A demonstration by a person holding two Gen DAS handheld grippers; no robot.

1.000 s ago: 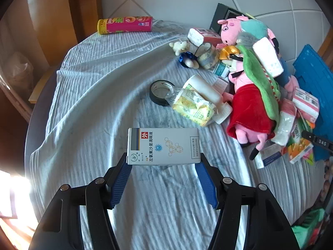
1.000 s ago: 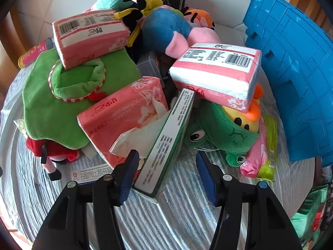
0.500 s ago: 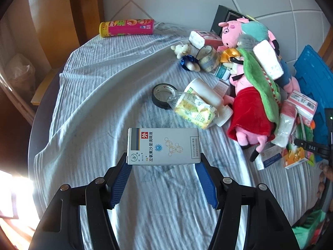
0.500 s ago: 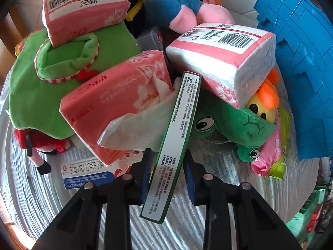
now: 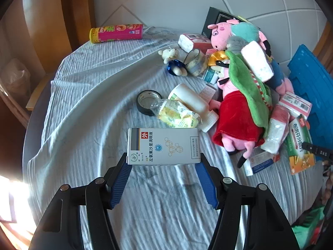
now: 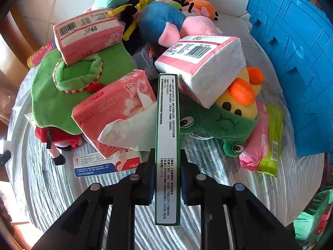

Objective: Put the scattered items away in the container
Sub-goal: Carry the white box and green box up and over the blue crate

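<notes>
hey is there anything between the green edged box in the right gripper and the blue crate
Yes. The green-edged box is clamped in the right gripper; a frog plush and a white-and-pink tissue pack lie between it and the blue crate.

Both views are brightly lit by daylight entering from the lower left, where a patch is blown out to white glare. Soft shadows are cast along the folds of the cloth point(image 5: 87, 95). Strong fisheye bending is seen at the edges — the 4 corners are vignetted to black. Focus is kept sharp at centre; slight softness is noted toward the rims.
</notes>
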